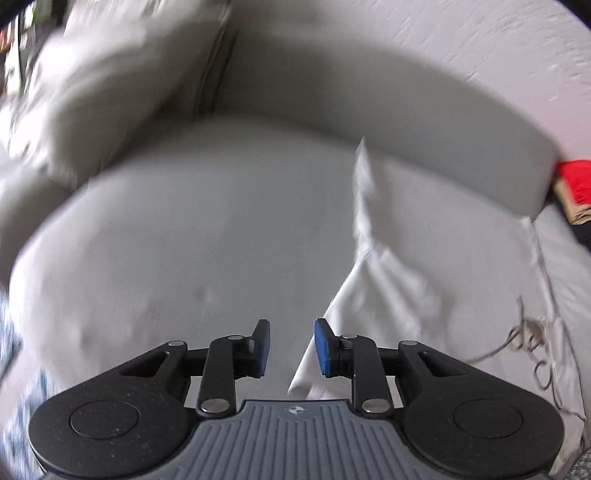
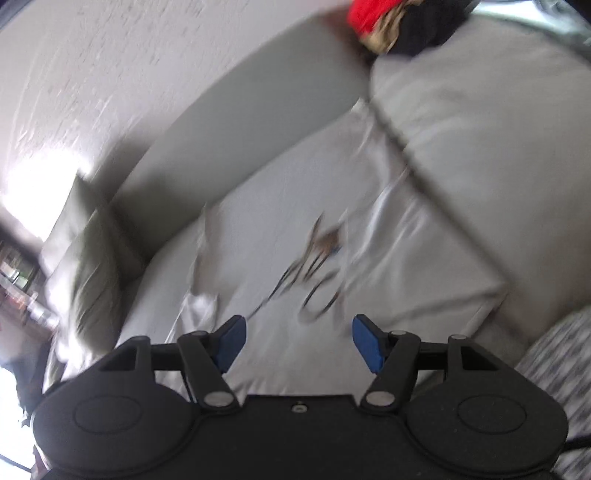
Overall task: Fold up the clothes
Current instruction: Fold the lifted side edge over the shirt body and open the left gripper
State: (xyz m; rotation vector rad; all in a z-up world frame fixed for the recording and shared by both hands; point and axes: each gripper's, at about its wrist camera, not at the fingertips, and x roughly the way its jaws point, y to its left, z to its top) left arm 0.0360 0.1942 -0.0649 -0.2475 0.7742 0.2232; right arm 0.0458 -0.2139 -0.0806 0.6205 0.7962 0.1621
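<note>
Step in hand: reaching for the white garment (image 1: pixel 406 295) on the sofa seat (image 1: pixel 184 240); judged early, nothing folded yet.
Left gripper (image 1: pixel 291 347): jaws slightly apart, empty, hanging above the cloth's lower left edge.
Right gripper (image 2: pixel 298 341): jaws spread wide, empty, over the same garment (image 2: pixel 295 221).
Doing it well: probably pinch a corner or hem each, lift evenly, keep clear of the dark print (image 2: pixel 314 273).
Materials: thin, creased, slightly shiny cloth; smooth grey upholstery; plump cushion (image 1: pixel 110 92) upper left.
Far pile: red, tan and black clothes (image 2: pixel 391 22), upper right.

White garment (image 1: pixel 424 295) with dark printed script, spread flat, slightly rumpled, on grey sofa seat (image 1: pixel 184 240).
</note>
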